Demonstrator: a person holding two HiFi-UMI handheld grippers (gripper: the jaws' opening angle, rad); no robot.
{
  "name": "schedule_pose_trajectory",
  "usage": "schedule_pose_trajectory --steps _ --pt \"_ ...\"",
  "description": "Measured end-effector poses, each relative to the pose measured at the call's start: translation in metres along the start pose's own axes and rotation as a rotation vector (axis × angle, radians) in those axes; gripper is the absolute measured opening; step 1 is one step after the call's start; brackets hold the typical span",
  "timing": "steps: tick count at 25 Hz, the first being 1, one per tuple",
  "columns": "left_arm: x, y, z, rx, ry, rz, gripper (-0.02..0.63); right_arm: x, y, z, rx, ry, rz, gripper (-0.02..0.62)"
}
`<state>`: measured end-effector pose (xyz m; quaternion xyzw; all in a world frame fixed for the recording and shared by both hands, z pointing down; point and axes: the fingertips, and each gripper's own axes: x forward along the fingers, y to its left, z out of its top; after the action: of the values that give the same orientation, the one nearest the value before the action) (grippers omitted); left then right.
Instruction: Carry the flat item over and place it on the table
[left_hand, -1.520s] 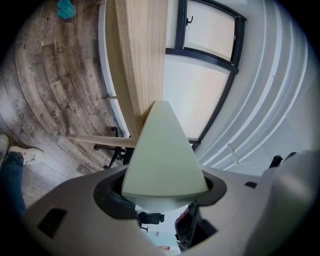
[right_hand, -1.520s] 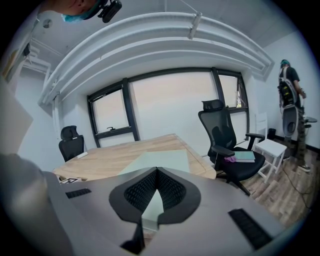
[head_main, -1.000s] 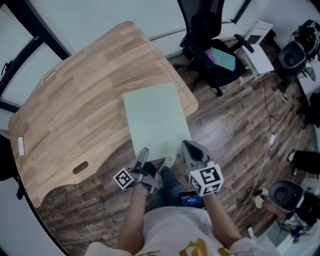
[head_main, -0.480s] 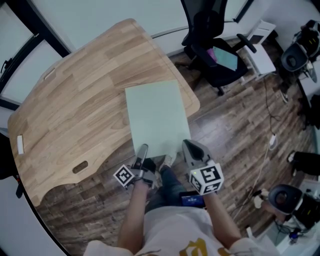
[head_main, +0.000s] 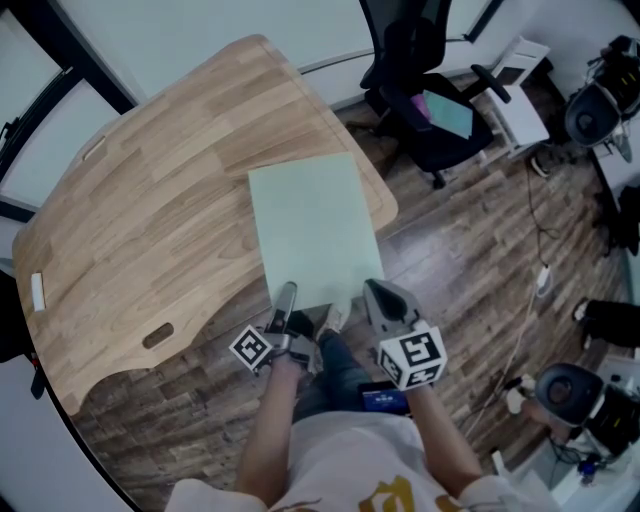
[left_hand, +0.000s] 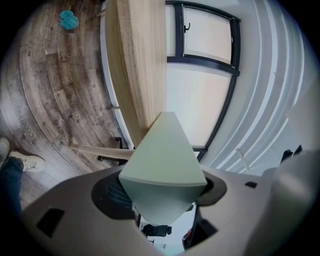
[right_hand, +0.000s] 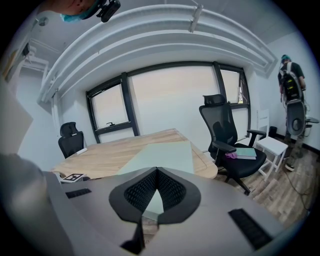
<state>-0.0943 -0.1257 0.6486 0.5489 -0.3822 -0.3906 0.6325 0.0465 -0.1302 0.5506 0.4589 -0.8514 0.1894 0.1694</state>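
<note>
A pale green flat board (head_main: 312, 225) hangs level over the near right corner of the wooden table (head_main: 150, 200). I hold it by its near edge with both grippers. The left gripper (head_main: 287, 294) is shut on the board's near left corner, which fills the gap between its jaws in the left gripper view (left_hand: 164, 167). At the near right corner, the right gripper (head_main: 371, 291) is shut on the board (right_hand: 160, 155), its ribbed pads (right_hand: 172, 192) pinching the thin edge. The table (right_hand: 100, 155) lies right under the board.
A black office chair (head_main: 425, 100) with a teal item on its seat stands beyond the table's right corner, with a white side table (head_main: 520, 90) next to it. Equipment and cables lie on the wood floor (head_main: 480, 260) at right. A second chair (right_hand: 70, 140) stands at the table's far side.
The board's far end has shifted slightly farther over the table. Both grippers keep their hold and have barely moved.
</note>
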Motion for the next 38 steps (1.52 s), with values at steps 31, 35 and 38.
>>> schedule_pose_trajectory --steps 31,35,38 --pt "0.002 0.022 0.005 0.073 -0.027 0.108 0.334 -0.005 0.002 0.008 0.004 -0.016 0.009 -0.002" --pt "0.000 0.024 0.006 0.108 -0.017 0.156 0.354 -0.004 0.002 0.009 0.009 -0.019 0.007 -0.002" --pt "-0.002 0.030 0.008 0.136 -0.007 0.196 0.362 -0.005 0.002 0.011 0.009 -0.022 0.005 -0.002"
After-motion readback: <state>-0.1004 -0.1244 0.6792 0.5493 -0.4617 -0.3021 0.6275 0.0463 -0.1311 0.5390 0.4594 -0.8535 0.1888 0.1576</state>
